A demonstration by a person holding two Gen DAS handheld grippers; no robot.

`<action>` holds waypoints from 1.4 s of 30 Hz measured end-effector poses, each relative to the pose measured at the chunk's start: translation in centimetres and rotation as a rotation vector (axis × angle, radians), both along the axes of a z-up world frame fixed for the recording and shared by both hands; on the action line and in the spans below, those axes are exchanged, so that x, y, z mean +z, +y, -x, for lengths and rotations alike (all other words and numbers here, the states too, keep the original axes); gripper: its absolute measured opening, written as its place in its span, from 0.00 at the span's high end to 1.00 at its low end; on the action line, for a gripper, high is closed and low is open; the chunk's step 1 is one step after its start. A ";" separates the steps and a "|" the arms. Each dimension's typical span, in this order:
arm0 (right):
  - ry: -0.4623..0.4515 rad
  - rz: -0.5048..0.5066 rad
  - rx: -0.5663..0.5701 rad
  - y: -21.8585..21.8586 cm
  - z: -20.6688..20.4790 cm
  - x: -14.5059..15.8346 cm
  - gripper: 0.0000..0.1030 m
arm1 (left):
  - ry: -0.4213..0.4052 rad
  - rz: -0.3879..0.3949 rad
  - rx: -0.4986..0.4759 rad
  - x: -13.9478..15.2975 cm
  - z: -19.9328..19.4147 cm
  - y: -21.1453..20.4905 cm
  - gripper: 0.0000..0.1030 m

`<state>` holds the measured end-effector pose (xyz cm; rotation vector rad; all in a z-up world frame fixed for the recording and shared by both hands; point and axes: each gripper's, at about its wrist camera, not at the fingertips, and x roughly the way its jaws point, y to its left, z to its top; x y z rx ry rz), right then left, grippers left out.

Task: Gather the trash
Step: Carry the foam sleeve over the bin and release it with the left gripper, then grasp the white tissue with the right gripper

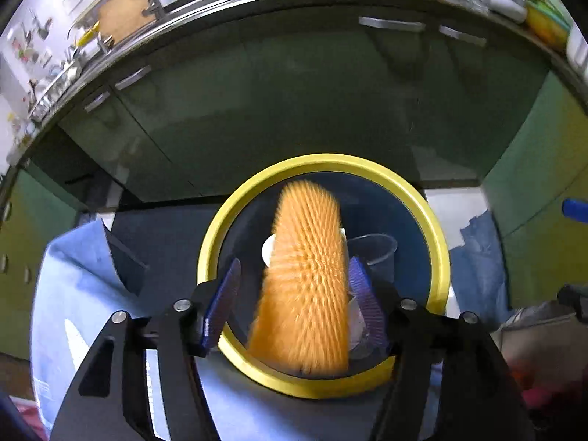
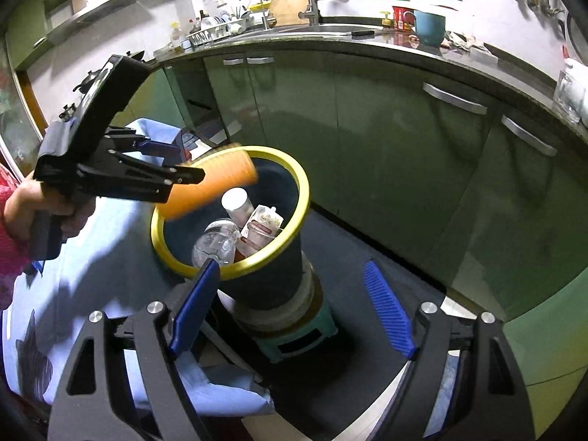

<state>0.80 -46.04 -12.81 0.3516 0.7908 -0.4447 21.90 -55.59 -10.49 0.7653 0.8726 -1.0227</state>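
Left tool (image 1: 294, 305): black frame, ribbed blue pads, jaws spread apart. An orange roller (image 1: 305, 279) lies blurred between the pads; whether it touches either pad cannot be told from the left view. Its surface there is bristly, with rows of short spikes, shaped as a long cylinder running from lower centre up to mid-frame.

Right view, same items: the left tool (image 2: 176, 165) appears side-on at centre left, held by a hand (image 2: 36, 205), and the roller (image 2: 209, 187) sits at its tip over the near rim of the bin (image 2: 235, 272). Here the roller reads as a smooth-blurred orange tube with faint ribbing.

Right tool (image 2: 294, 312): same build, jaws wide apart and holding nothing, at bottom centre just below the bin.

Bin: round, dark wall, yellow rim, tapering downward. The left view looks straight into it (image 1: 437, 257) and shows a clear plastic cup (image 1: 375, 253) and a white disc partly hidden by the roller. The right view alone shows more contents: a crumpled clear bottle (image 2: 215, 244), a white-capped jar (image 2: 239, 204), a printed pouch (image 2: 262, 222). It alone also shows the bin's support, a stack of pale rings on a teal stool (image 2: 305, 334).

Surroundings: pale blue cloth (image 2: 92, 257) at left; glossy green cabinets (image 2: 386, 139) with metal bar handles behind; counter (image 2: 367, 42) across the top of the frame carrying a teal mug (image 2: 428, 27), with a sink and tap alongside.
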 end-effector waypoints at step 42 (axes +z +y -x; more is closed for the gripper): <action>0.117 -0.281 0.816 29.8 -31.7 1.9 0.46 | -0.319 0.434 1.086 4.2 -4.5 55.1 0.07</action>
